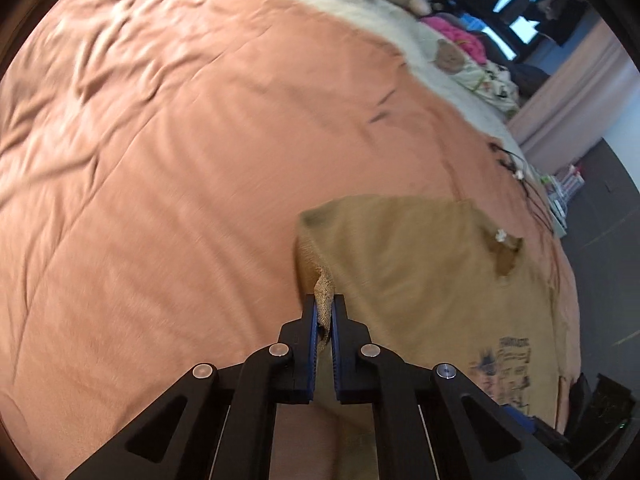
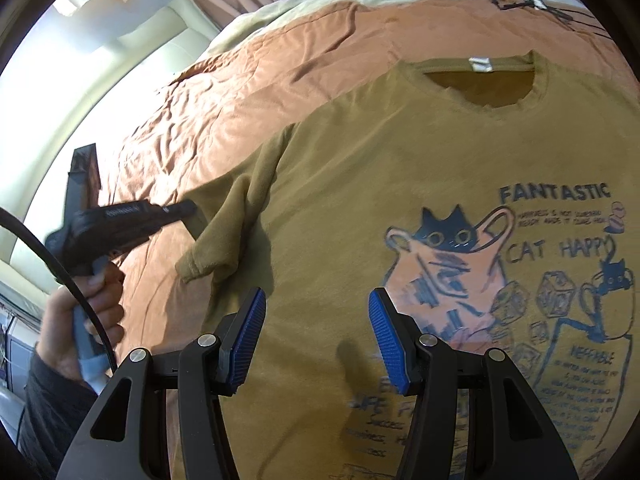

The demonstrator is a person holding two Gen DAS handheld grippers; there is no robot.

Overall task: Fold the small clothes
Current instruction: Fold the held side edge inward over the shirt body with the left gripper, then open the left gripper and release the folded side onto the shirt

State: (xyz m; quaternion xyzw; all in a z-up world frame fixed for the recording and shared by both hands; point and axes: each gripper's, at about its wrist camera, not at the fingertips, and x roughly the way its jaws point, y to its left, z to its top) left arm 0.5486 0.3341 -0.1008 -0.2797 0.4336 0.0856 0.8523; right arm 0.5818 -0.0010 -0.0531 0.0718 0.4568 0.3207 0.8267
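Orange bedding [image 1: 160, 160] carries a mustard T-shirt [image 2: 360, 180]. Left gripper [image 1: 324, 308] pinches its sleeve hem [image 1: 324, 292]. Right gripper [image 2: 316, 340] hovers half-open above the shirt, empty.

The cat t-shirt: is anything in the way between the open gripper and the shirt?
No, nothing visible. The right gripper hangs open just over the t-shirt, with only bare cloth showing between its pads. The left gripper is already shut on the sleeve, off to the side, not across the right one's path.
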